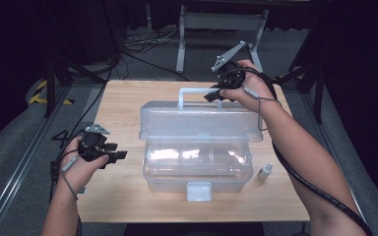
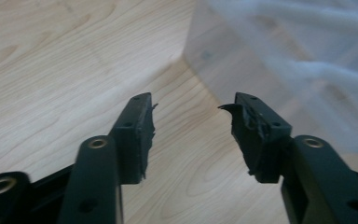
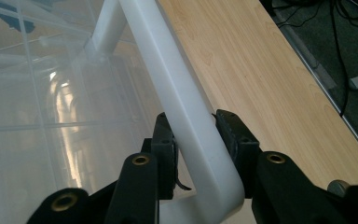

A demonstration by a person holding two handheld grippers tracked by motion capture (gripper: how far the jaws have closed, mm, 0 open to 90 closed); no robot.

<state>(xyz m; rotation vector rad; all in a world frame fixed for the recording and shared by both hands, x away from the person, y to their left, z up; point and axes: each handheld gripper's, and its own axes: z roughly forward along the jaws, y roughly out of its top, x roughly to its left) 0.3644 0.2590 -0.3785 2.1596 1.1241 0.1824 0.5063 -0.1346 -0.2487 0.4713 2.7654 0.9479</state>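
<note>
A clear plastic storage box (image 1: 197, 169) stands in the middle of the wooden table (image 1: 120, 98), its front latch (image 1: 199, 191) facing the near edge. The lid (image 1: 199, 123) is raised above the box's body. My right gripper (image 1: 215, 94) (image 3: 193, 121) is at the far side, shut on the lid's white handle (image 1: 187, 93) (image 3: 177, 84), with a pad pressed on each side of the bar. My left gripper (image 1: 120, 156) (image 2: 193, 105) hovers low over the table just left of the box, open with nothing between its jaws. The box's hazy wall (image 2: 284, 56) lies just ahead of it to the right.
A small white dropper bottle (image 1: 265, 171) stands on the table right of the box. Bare wood spreads left of the box and along the near edge. Beyond the far edge are a metal stand (image 1: 221, 29) and floor cables (image 1: 142, 46).
</note>
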